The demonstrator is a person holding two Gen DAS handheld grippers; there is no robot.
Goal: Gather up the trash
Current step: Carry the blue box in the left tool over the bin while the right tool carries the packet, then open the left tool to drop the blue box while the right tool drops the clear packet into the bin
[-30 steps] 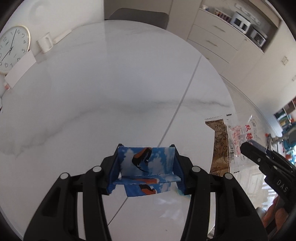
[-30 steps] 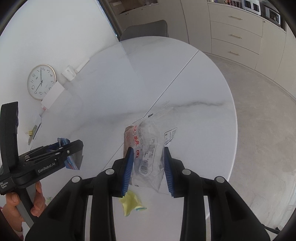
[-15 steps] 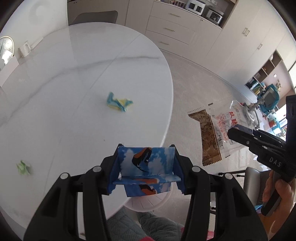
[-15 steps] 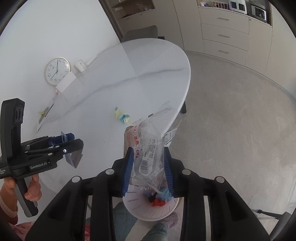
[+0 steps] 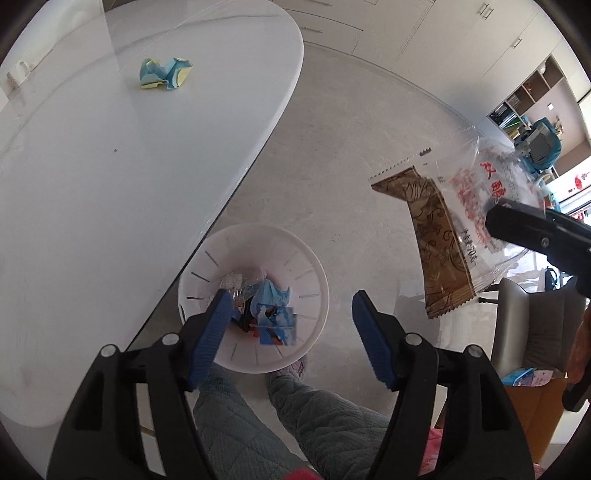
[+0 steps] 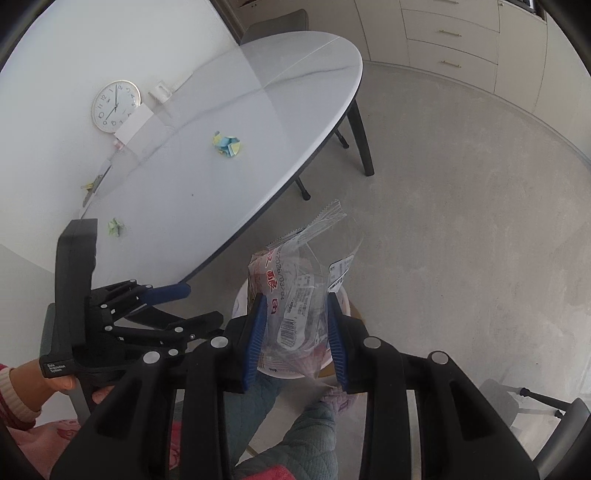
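Observation:
My left gripper (image 5: 291,325) is open and empty above the white trash bin (image 5: 310,258) on the floor. The blue carton (image 5: 277,323) lies inside the bin among other wrappers. My right gripper (image 6: 295,328) is shut on a clear plastic wrapper (image 6: 303,280) with red print and holds it over the bin's rim (image 6: 238,301); the wrapper also shows in the left wrist view (image 5: 454,221), to the right of the bin. A crumpled blue-yellow wrapper (image 5: 164,72) and a small green scrap (image 6: 116,226) lie on the white table (image 5: 92,184).
A round clock (image 6: 116,106) and a white card (image 6: 135,123) lean against the wall behind the table. The person's legs (image 5: 325,417) are below the bin. A chair (image 5: 532,325) stands at the right. Cabinets (image 6: 461,33) line the far wall.
My left gripper swung from the table to above the bin, opened and let the blue carton fall in. My right gripper carried the clear wrapper off the table to over the bin.

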